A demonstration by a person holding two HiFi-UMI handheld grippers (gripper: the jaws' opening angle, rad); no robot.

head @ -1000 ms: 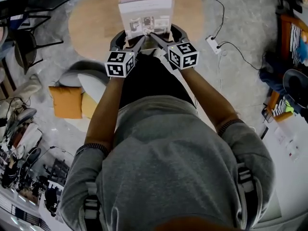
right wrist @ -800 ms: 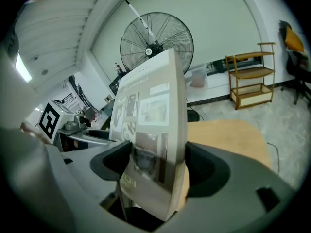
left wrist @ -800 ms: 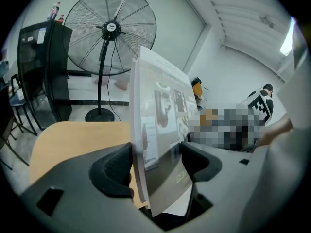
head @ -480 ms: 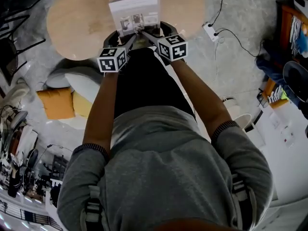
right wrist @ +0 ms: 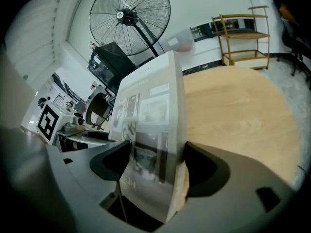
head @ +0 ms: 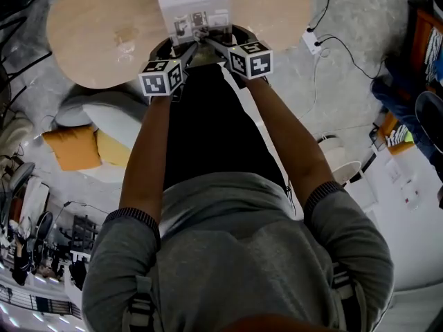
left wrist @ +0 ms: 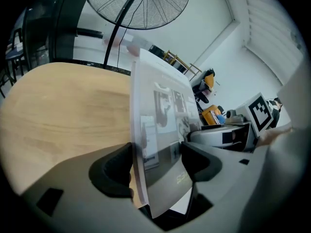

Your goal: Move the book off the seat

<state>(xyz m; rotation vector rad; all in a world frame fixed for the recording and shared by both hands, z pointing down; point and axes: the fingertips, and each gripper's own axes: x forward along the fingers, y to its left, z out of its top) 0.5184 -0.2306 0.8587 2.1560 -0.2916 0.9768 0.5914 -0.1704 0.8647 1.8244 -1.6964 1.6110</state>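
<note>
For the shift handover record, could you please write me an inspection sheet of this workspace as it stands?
Surface: oval wooden table.
Job's things: book, held over the table by its near edge; touching cannot be told.
Clutter: orange cushion and white pillow on the floor.
Grippers: left gripper and right gripper both shut on the book.
Cables: power strip and cable on the floor.
Surroundings: standing fan, wooden shelf.

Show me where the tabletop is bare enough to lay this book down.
On the table, bare wood lies either side of the book, which the left gripper and right gripper clamp: a broad stretch at the picture's left, a narrower one at right, toward the power strip on the floor. The floor at left is crowded with cushions.
</note>
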